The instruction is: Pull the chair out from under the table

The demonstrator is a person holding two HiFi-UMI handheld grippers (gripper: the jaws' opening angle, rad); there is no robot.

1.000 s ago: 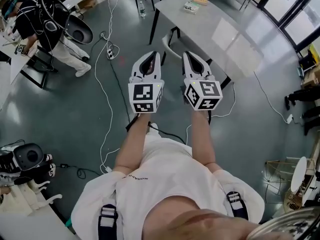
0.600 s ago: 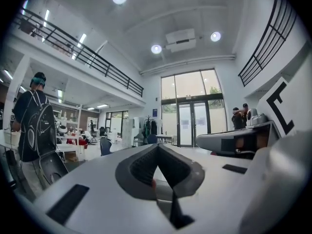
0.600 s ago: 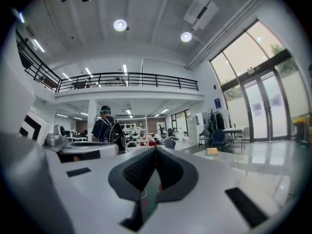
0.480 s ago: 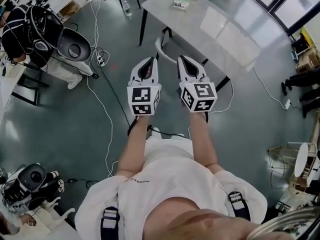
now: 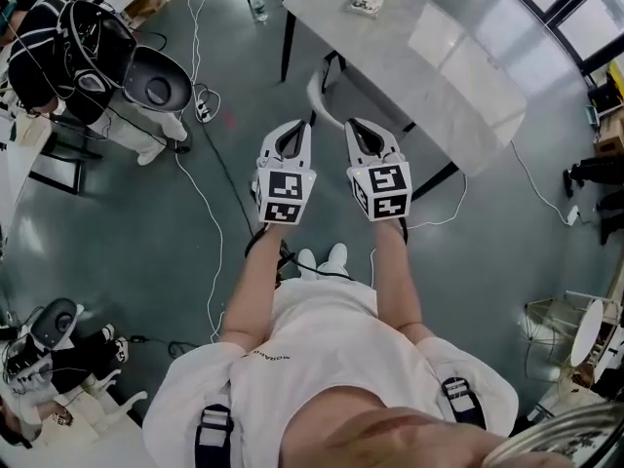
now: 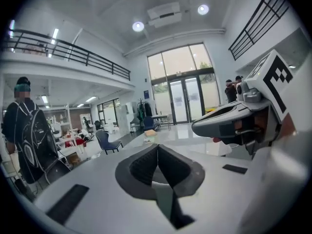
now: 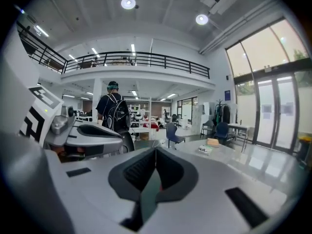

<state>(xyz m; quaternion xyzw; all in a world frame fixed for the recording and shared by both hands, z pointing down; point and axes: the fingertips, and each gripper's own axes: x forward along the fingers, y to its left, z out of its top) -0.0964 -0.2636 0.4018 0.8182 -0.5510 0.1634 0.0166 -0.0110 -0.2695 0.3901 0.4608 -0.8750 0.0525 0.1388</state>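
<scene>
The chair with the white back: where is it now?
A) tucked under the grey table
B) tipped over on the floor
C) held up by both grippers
A: the chair shows little more than its curved white back at the edge of the table; the rest sits beneath the tabletop.

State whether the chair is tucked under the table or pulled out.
Tucked under: the chair shows only its white back at the edge of the table; its seat is hidden beneath.
</scene>
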